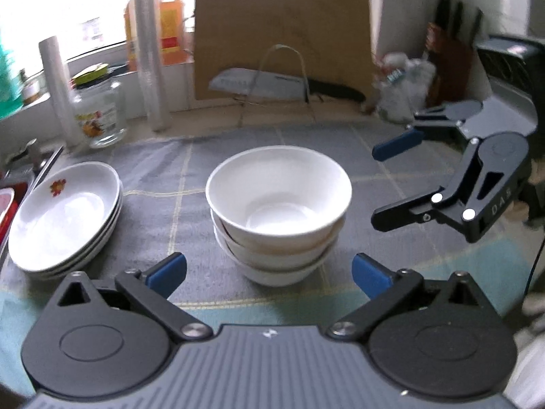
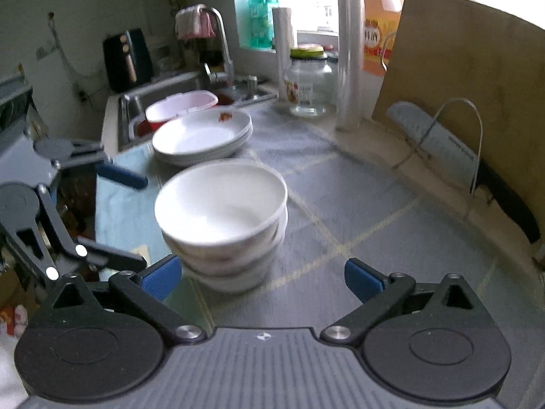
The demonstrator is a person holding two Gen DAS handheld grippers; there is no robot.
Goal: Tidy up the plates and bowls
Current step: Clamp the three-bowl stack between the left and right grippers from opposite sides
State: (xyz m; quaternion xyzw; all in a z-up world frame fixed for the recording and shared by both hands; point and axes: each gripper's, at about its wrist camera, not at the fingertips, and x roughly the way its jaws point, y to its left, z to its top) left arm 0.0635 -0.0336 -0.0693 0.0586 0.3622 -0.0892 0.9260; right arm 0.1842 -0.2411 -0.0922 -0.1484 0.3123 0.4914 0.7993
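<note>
My left gripper (image 1: 269,269) gapes wide, empty, just short of the stacked white bowls (image 1: 277,211); plate stack (image 1: 64,218) left of them. Right gripper (image 2: 260,277) open, empty. Only its view shows sink (image 2: 126,109), faucet (image 2: 221,44). Right gripper's arm reads "DAS" (image 1: 500,204).

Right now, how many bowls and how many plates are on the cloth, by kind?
White bowls: 3, nested in one stack.
White plates with a flower mark: 3, in one stack beside the bowls.
Total: 6 dishes, none in a gripper.
</note>
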